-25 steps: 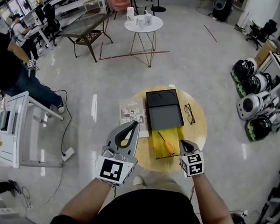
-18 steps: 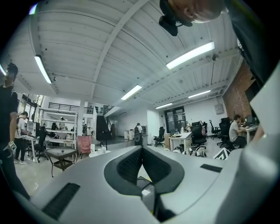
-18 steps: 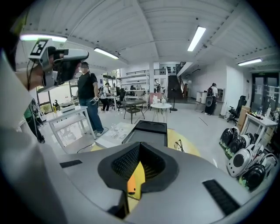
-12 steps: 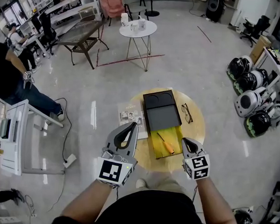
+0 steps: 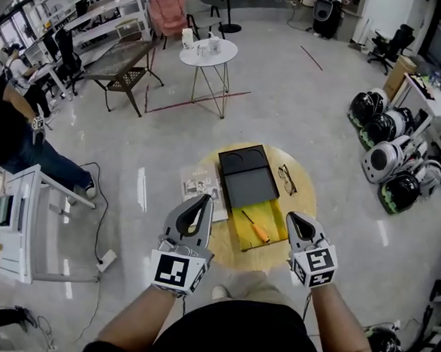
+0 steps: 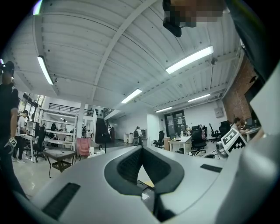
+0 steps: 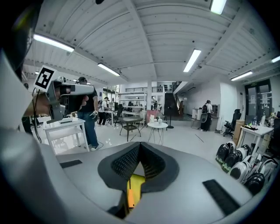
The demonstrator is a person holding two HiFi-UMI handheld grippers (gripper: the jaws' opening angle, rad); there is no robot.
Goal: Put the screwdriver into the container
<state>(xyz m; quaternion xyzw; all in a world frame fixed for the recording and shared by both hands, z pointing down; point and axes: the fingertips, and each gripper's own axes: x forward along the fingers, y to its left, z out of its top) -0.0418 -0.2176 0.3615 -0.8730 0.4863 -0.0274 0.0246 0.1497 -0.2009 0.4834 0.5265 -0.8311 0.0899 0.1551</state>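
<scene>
Nearest the person, both grippers hang by the near edge of the round wooden table (image 5: 303, 203). The left gripper (image 5: 205, 199) is at the table's near left rim, its jaws closed tip to tip with nothing between them. The right gripper (image 5: 292, 215) is at the near right rim, its jaws likewise pressed together and empty (its own view shows only yellow and an orange handle far below the gap). On the near half of the table sits the yellow container (image 5: 276, 219). The screwdriver (image 5: 257, 229), orange-handled, lies slantwise inside it, apart from both grippers. Farther back on the table, a dark box (image 5: 248, 182) touches the container's far edge. A paper (image 5: 198, 185) lies at the table's left edge and glasses (image 5: 286, 178) lie toward its right. Well beyond the table stands a small white table (image 5: 209, 52).
</scene>
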